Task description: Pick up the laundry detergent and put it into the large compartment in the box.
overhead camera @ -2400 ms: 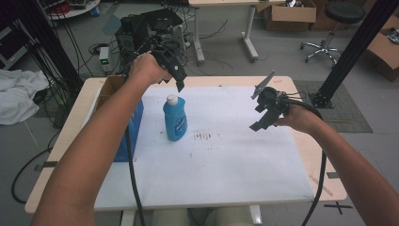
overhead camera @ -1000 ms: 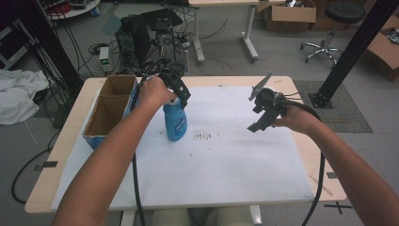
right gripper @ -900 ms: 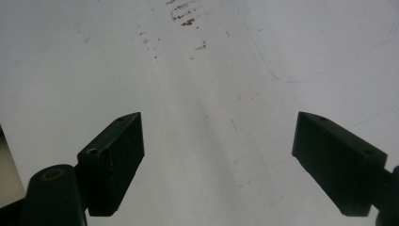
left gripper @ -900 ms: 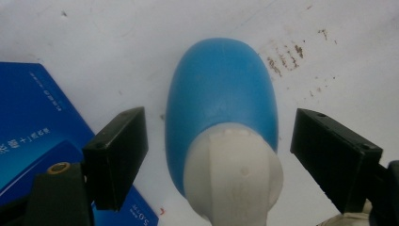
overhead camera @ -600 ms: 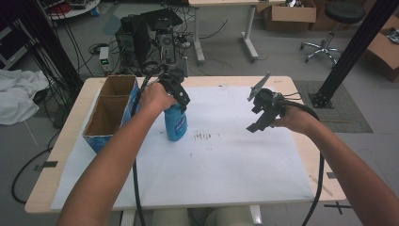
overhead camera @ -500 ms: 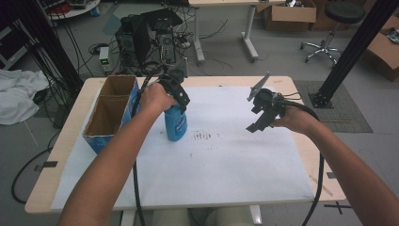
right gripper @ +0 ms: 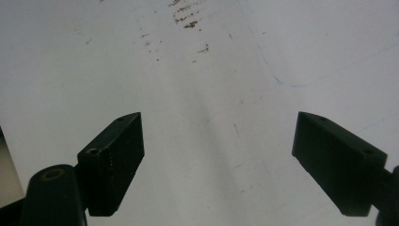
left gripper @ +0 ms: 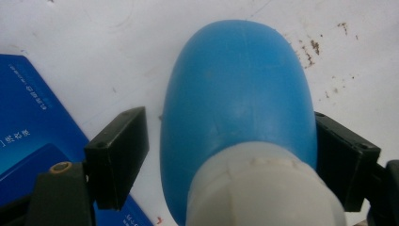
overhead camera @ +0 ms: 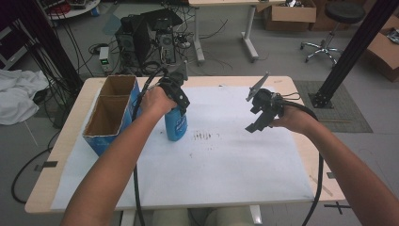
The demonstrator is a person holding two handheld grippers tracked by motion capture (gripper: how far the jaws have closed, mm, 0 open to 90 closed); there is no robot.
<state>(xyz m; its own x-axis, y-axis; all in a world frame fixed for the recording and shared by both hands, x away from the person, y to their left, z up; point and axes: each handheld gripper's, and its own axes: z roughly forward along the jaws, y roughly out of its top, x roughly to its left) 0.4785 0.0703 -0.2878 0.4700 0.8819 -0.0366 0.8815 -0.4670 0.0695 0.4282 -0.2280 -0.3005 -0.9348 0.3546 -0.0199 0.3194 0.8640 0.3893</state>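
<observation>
Standing upright on the white sheet [overhead camera: 226, 160] just beside the blue cardboard box [overhead camera: 109, 117], a blue bottle [overhead camera: 176, 125] sits between the left gripper's [left gripper: 226, 155] spread jaws, a gap showing at one side. Well apart, the right gripper [overhead camera: 259, 115] hovers unclenched over bare sheet toward the table's [overhead camera: 61, 155] right edge.

My left gripper [overhead camera: 176, 94] sits over the top of the blue bottle [overhead camera: 176, 125], which stands upright on the desk [overhead camera: 226, 160] just beside the open box [overhead camera: 110, 115]. My right gripper [overhead camera: 261, 110] hovers well apart from them.
</observation>
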